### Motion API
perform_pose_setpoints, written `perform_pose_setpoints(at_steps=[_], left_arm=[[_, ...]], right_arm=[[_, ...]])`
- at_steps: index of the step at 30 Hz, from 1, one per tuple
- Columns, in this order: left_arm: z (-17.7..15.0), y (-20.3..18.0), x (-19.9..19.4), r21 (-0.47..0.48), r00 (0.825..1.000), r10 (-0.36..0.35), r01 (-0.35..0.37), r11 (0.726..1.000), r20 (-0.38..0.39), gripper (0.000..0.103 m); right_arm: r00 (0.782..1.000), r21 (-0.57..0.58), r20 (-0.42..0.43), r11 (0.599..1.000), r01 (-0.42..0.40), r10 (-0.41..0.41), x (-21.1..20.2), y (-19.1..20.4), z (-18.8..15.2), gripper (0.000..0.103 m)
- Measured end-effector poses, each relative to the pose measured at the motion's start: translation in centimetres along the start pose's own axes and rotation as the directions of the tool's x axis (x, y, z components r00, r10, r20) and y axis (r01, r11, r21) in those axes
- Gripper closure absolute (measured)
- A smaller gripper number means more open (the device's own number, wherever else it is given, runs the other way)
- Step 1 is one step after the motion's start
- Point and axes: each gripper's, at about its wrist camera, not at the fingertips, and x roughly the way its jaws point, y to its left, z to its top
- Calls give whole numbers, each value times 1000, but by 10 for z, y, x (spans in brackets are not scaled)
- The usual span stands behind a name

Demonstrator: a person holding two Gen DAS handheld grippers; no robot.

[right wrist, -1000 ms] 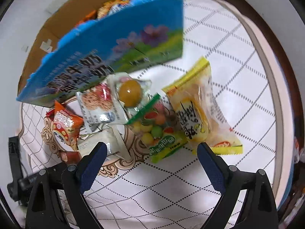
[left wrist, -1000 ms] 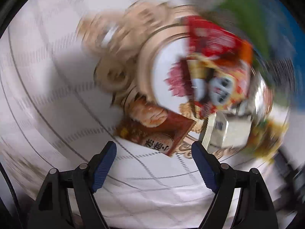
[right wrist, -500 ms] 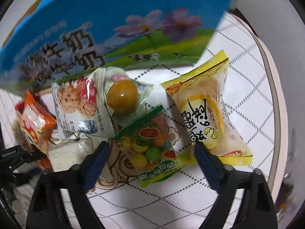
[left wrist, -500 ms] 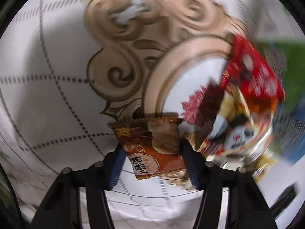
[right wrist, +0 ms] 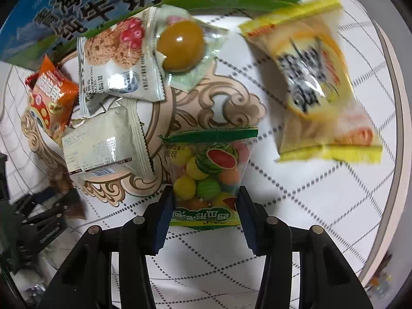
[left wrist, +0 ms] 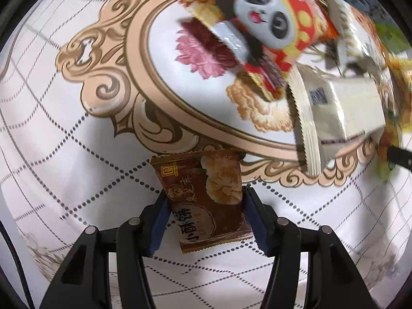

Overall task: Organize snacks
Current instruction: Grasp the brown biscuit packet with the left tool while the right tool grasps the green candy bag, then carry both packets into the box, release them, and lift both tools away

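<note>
My left gripper [left wrist: 204, 215] is shut on a brown pastry packet [left wrist: 203, 195], its blue pads pressing both sides. Beyond it lie a red panda-print packet [left wrist: 267, 23] and a pale cream packet [left wrist: 342, 110]. My right gripper [right wrist: 203, 211] is shut on a clear green-edged bag of fruit-shaped gum balls [right wrist: 209, 177]. Around it lie a yellow cake packet [right wrist: 311, 77], a jelly cup [right wrist: 181, 46], an oat cookie packet [right wrist: 116, 56], a cream packet [right wrist: 103, 144] and an orange-red packet [right wrist: 51, 97].
Everything rests on a white quilted tablecloth [left wrist: 64, 154] with a tan ornate medallion [left wrist: 144, 77]. A blue and green milk carton box [right wrist: 103, 2] stands behind the snacks. The round table's edge [right wrist: 397, 128] curves along the right. My left gripper's black body shows at the right wrist view's lower left [right wrist: 38, 219].
Both grippers moved down to the table and closed: the left on the brown pastry packet, the right on the gum ball bag. Both were open a second ago.
</note>
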Motion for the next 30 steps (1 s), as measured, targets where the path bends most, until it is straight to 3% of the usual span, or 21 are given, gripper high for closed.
perform_pose_setpoints(at_steps=[3,7,9,11,17,25,27,30], left_arm=[[-6,28,8,-69,999,-42,41,997,-14,44],[-2,45,14,-127,997,-73,73,989,0,43],[-6,50,11,-116,998,-64,65,991,12,47],[-29,43,3,-81,998,-59,60,995,12,50],[-57,32,14,-1,999,-49,49,999,-17,49],[-60,16,26,-3,1000,-20,20,1000,-12,50],[-57,-10,18,0,1000,-15,15,1000,-4,50],[-59,-13,-5,19,999,-24,23,1000,36,50]], right_arm=[[999,35,33,999,9,-10,0,-4,3,38],[999,39,12,999,36,-37,16,-11,17,38],[999,43,-7,999,33,-33,23,-7,16,48],[999,23,-15,999,33,-33,25,1,4,48],[995,-45,-100,999,0,-4,39,24,-44,48],[996,-31,-79,999,32,-34,53,36,-51,46],[997,-38,-68,999,39,-41,53,35,-51,49],[998,-45,-55,999,21,-24,45,31,-54,52]])
